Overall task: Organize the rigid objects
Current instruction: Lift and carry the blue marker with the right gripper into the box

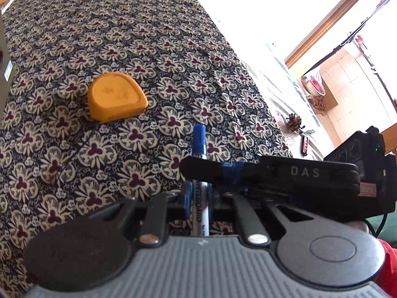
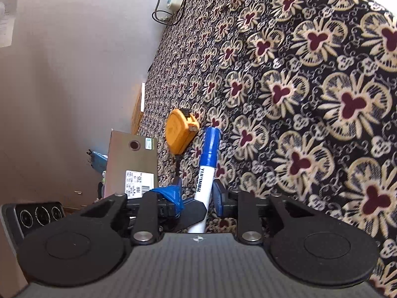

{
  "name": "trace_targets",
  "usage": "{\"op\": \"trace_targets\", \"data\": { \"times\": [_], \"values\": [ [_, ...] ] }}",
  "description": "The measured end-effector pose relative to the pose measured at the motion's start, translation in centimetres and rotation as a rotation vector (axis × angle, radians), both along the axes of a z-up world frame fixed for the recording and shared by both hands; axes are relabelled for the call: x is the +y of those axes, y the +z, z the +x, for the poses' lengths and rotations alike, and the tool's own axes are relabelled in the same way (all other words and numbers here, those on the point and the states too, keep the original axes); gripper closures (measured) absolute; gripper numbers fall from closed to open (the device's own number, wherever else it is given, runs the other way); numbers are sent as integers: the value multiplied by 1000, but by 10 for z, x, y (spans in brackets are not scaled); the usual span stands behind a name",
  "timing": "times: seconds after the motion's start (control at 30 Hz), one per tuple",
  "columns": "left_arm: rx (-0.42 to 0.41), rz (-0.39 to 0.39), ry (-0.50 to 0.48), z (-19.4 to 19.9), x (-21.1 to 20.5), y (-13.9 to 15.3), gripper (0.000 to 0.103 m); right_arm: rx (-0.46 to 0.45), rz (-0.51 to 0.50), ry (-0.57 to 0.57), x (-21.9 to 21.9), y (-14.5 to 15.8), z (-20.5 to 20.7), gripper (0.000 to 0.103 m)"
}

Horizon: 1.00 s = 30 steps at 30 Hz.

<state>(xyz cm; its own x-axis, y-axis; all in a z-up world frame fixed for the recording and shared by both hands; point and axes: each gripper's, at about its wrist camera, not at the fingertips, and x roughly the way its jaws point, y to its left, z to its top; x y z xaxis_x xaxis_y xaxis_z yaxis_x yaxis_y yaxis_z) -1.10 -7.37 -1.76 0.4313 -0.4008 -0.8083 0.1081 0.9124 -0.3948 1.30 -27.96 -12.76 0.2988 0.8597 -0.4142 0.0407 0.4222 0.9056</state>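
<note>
Both grippers meet on 1 whiteboard marker [image 2: 207, 171], white-barrelled with a blue cap. In the right wrist view the right gripper [image 2: 198, 200] has the barrel between its 2 blue-padded fingers [image 2: 219, 201], which stand close on either side of it. The pads look to be touching the barrel, though actual contact is hard to confirm. The capped end points forward, beyond the fingertips.

In the left wrist view the same marker [image 1: 202, 173] runs forward between the fingers of the left gripper [image 1: 198, 193]. The other gripper's black arm, wrapped in blue tape, crosses in front and hides the left fingertips. Whether the left gripper pinches the marker or only brackets it cannot be told.

An orange tape measure [image 1: 116, 98] lies on the flower-patterned cloth [image 1: 148, 49], ahead of the left fingers and to their left, apart from the marker. From the right wrist it sits ahead and slightly left, just beside the blue cap in that view. A grey box [image 2: 131, 164] with a printed label stands left of the right fingers, beside the cloth's edge.

The step in hand looks like a handover or a 2-gripper carry of the marker, with the tape measure untouched. The next move calls for 1 gripper to let go cleanly while the other keeps a firm pinch, then for carrying the marker to wherever the rigid objects are gathered. No bin or tray is visible, so the grey box as target is only a guess.
</note>
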Motion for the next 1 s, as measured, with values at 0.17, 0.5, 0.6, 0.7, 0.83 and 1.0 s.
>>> {"op": "trace_targets", "data": {
  "times": [0.17, 0.5, 0.6, 0.7, 0.83, 1.0],
  "values": [
    [-45, -9, 32, -17, 15, 22, 95, -57, 6, 48, 15, 23, -4, 103],
    [-212, -10, 158, -60, 81, 81, 95, -165, 51, 178, 85, 87, 3, 103],
    [-265, 2, 179, -71, 107, 95, 95, -214, 60, 208, 117, 108, 5, 103],
    [-302, 18, 192, -78, 137, 103, 95, -257, 60, 225, 150, 124, 4, 103],
    [-321, 14, 208, -82, 186, 108, 95, -298, 54, 236, 192, 139, 4, 103],
    [-314, 11, 197, -79, 240, 103, 95, -352, -7, 255, 245, 149, 3, 103]
  ]
}}
